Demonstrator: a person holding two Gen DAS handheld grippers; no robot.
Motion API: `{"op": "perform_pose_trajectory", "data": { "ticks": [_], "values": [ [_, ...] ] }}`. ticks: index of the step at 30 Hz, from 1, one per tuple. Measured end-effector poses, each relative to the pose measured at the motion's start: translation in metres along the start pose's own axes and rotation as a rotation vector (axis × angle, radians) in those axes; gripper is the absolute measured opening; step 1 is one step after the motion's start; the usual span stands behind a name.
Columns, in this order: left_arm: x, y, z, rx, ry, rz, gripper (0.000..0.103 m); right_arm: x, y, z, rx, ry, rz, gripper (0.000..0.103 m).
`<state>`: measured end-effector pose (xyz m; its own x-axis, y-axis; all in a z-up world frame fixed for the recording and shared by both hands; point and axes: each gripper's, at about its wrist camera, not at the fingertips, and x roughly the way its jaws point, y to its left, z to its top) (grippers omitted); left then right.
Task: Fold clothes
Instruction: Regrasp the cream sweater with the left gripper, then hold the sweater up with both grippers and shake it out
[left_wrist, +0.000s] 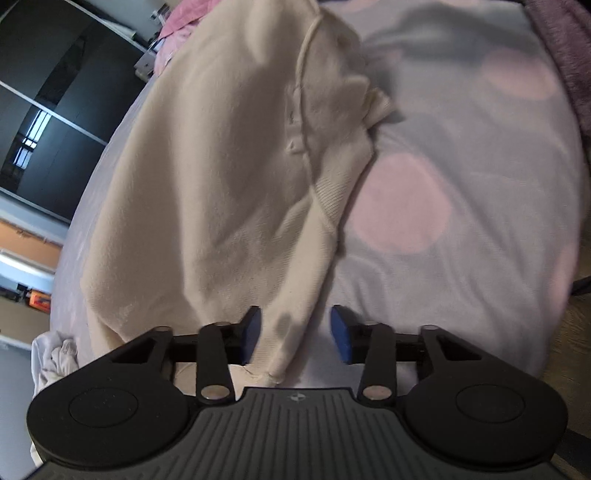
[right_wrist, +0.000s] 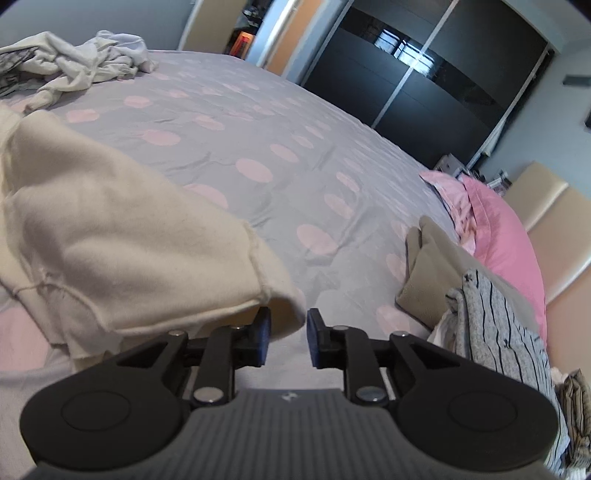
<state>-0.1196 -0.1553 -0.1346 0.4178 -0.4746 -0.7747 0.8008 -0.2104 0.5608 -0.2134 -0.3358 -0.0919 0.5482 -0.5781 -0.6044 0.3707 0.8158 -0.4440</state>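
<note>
A cream sweatshirt (left_wrist: 207, 177) lies spread on the grey bed cover with pink dots (left_wrist: 461, 184), its drawstring running down the middle. My left gripper (left_wrist: 295, 332) hangs low over the near end. Its jaws stand apart around a narrow fold of the cream fabric, with a gap showing beside the right pad. In the right wrist view the same sweatshirt (right_wrist: 110, 229) fills the left side. Its hemmed corner reaches the tips of my right gripper (right_wrist: 289, 338), whose jaws are open and do not press on the cloth.
A heap of white clothes (right_wrist: 85, 62) lies at the bed's far corner. A folded tan garment (right_wrist: 432, 266) and a grey striped one (right_wrist: 495, 332) sit at the right, next to a pink pillow (right_wrist: 498, 229). A dark wardrobe (right_wrist: 424, 74) stands beyond the bed.
</note>
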Motion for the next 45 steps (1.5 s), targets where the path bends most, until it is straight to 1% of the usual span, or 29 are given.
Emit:
{"op": "perform_pose_trajectory", "data": {
  "ticks": [2,3,4,5,6,8,12,16,20,21,24,28,30,31,32,33,34,36,39,41,43,45],
  "values": [
    [0.006,0.002,0.001,-0.023,0.012,-0.003,0.029,-0.006,0.006,-0.004,-0.043,-0.032,-0.006,0.023],
    [0.009,0.003,0.001,-0.034,0.02,-0.006,0.024,-0.009,0.009,-0.006,-0.073,-0.051,-0.009,0.025],
    [0.011,0.005,0.002,-0.045,0.027,-0.009,0.022,-0.012,0.012,-0.008,-0.103,-0.071,-0.012,0.028],
    [0.013,0.004,0.002,-0.044,0.029,-0.006,0.021,-0.015,0.016,-0.01,-0.131,-0.087,-0.015,0.03],
    [0.014,0.002,0.001,-0.031,0.031,0.006,0.019,-0.016,0.019,-0.011,-0.157,-0.098,-0.014,0.032],
    [0.017,-0.006,0.0,0.014,0.035,0.035,0.019,-0.019,0.025,-0.015,-0.21,-0.117,-0.017,0.036],
    [0.021,-0.027,-0.004,0.109,0.025,0.105,0.019,-0.019,0.04,-0.026,-0.338,-0.133,-0.062,0.043],
    [0.024,-0.034,-0.01,0.136,0.021,0.134,0.019,-0.021,0.051,-0.037,-0.434,-0.155,-0.133,0.046],
    [0.029,-0.042,-0.015,0.17,0.041,0.176,0.019,-0.029,0.067,-0.049,-0.561,-0.231,-0.226,0.048],
    [0.031,-0.044,-0.016,0.179,0.049,0.189,0.019,-0.031,0.072,-0.053,-0.6,-0.256,-0.249,0.048],
    [0.037,-0.052,-0.021,0.214,0.053,0.225,0.019,-0.034,0.087,-0.064,-0.733,-0.337,-0.32,0.052],
    [0.044,-0.063,-0.024,0.269,0.047,0.273,0.019,-0.025,0.099,-0.082,-0.924,-0.396,-0.373,0.052],
    [0.045,-0.068,-0.021,0.279,0.048,0.29,0.019,-0.019,0.101,-0.088,-0.983,-0.409,-0.388,0.05],
    [0.046,-0.072,-0.018,0.276,0.049,0.293,0.019,-0.016,0.101,-0.09,-1.001,-0.411,-0.395,0.039],
    [0.046,-0.075,-0.015,0.274,0.05,0.297,0.019,-0.014,0.1,-0.09,-1.003,-0.408,-0.405,0.032],
    [0.047,-0.079,-0.012,0.271,0.05,0.301,0.012,-0.012,0.099,-0.09,-1.005,-0.405,-0.415,0.021],
    [0.046,-0.077,-0.011,0.25,0.056,0.292,0.005,-0.011,0.098,-0.089,-1.003,-0.403,-0.424,0.015],
    [0.036,-0.069,-0.012,0.192,0.038,0.289,0.004,-0.013,0.095,-0.083,-0.961,-0.408,-0.433,0.006],
    [0.0,-0.044,-0.012,0.03,-0.003,0.291,0.003,-0.022,0.091,-0.071,-0.882,-0.424,-0.432,0.005],
    [-0.024,-0.019,-0.012,-0.117,-0.036,0.297,0.003,-0.028,0.091,-0.057,-0.82,-0.436,-0.428,0.004],
    [-0.048,0.007,-0.014,-0.267,-0.076,0.311,0.003,-0.036,0.088,-0.041,-0.731,-0.437,-0.411,0.003],
    [-0.071,0.035,-0.009,-0.369,-0.118,0.336,0.003,-0.044,0.083,-0.023,-0.622,-0.429,-0.381,0.003]
  ]
}}
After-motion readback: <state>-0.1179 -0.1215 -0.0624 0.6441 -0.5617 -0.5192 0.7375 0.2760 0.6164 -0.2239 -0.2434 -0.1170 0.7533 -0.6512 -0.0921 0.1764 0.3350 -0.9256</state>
